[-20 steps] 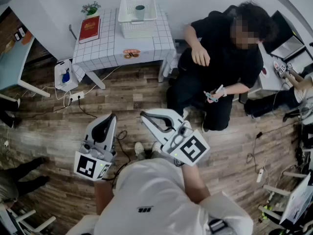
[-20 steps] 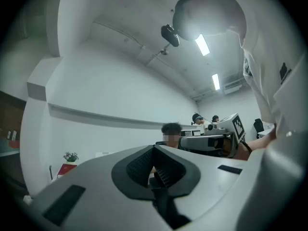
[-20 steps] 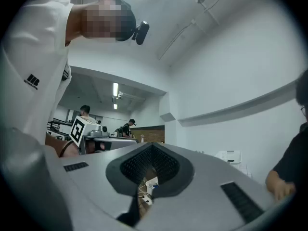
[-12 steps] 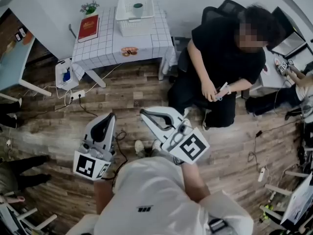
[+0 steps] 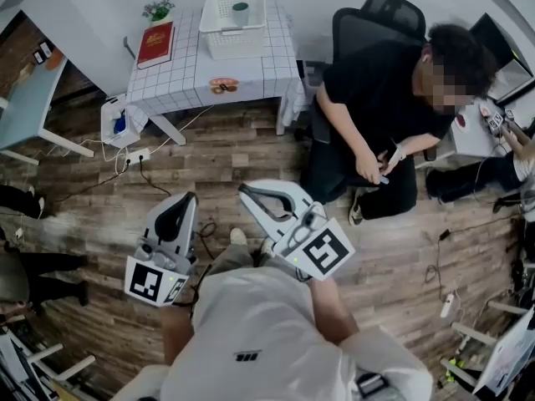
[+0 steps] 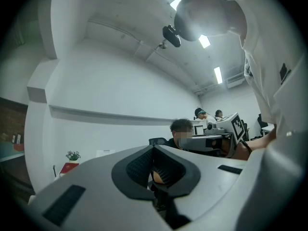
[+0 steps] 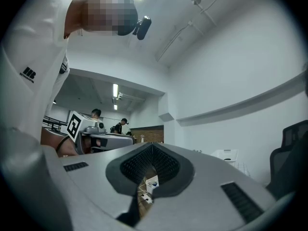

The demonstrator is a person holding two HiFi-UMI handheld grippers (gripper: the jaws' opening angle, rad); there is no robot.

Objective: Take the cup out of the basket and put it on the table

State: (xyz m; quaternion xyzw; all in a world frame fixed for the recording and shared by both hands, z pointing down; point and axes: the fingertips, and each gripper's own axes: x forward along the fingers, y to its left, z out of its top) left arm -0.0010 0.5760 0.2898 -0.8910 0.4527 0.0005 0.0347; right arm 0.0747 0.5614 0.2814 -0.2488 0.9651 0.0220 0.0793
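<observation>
Cup point(image 5: 241, 12) upright inside white basket point(image 5: 219, 43) on far desk point(image 5: 180, 73), well apart from both tools. Probably light, rigid, maybe slick; pinch across rim. Left hand-held gripper point(image 6: 153, 148) closed, empty. Right hand-held gripper point(image 7: 152, 146) closed, empty.

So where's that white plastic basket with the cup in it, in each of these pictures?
Head view: the white plastic basket sits top centre, on the white grid-patterned table.
Left gripper view: the basket is faint, low and left of centre.
Right gripper view: the basket is small, right of centre.
Shared landmark: the black office chair, right of it in all three.
</observation>
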